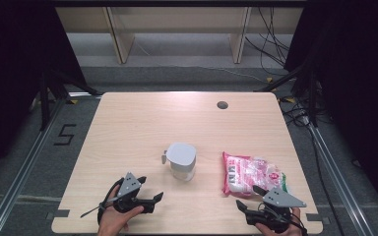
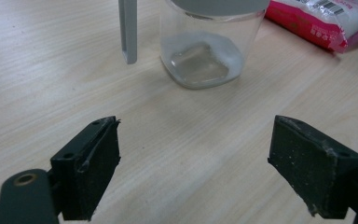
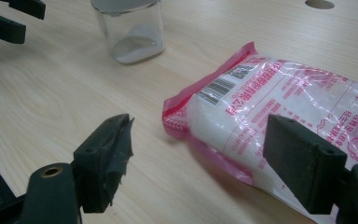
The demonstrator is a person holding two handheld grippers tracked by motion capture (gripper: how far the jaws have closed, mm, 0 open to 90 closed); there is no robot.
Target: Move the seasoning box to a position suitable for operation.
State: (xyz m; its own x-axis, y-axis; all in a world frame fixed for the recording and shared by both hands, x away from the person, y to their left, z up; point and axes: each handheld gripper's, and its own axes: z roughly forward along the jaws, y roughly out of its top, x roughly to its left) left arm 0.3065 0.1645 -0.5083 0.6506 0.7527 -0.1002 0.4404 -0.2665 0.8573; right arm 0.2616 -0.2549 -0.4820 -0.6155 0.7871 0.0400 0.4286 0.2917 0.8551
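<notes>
A clear glass jar (image 1: 181, 166) with a grey lid and a grey side clip stands at the table's middle, with a little white powder at its bottom. To its right lies a pink and white plastic bag (image 1: 250, 175) of white grains. My left gripper (image 1: 150, 189) rests near the front edge, open, pointing at the jar (image 2: 200, 51) from a short way off, nothing between its jaws (image 2: 198, 163). At the front right, my right gripper (image 1: 248, 196) is open too. In the right gripper view its jaws (image 3: 200, 163) stand apart just before the bag's near corner (image 3: 279, 107), not touching it.
The light wooden table (image 1: 142, 123) has a round cable hole (image 1: 222, 104) at the back right. Beyond the table stand shelf legs, loose cables and tripod legs on the grey floor. The jar (image 3: 130, 32) and the left gripper's fingers (image 3: 9, 18) appear far off in the right gripper view.
</notes>
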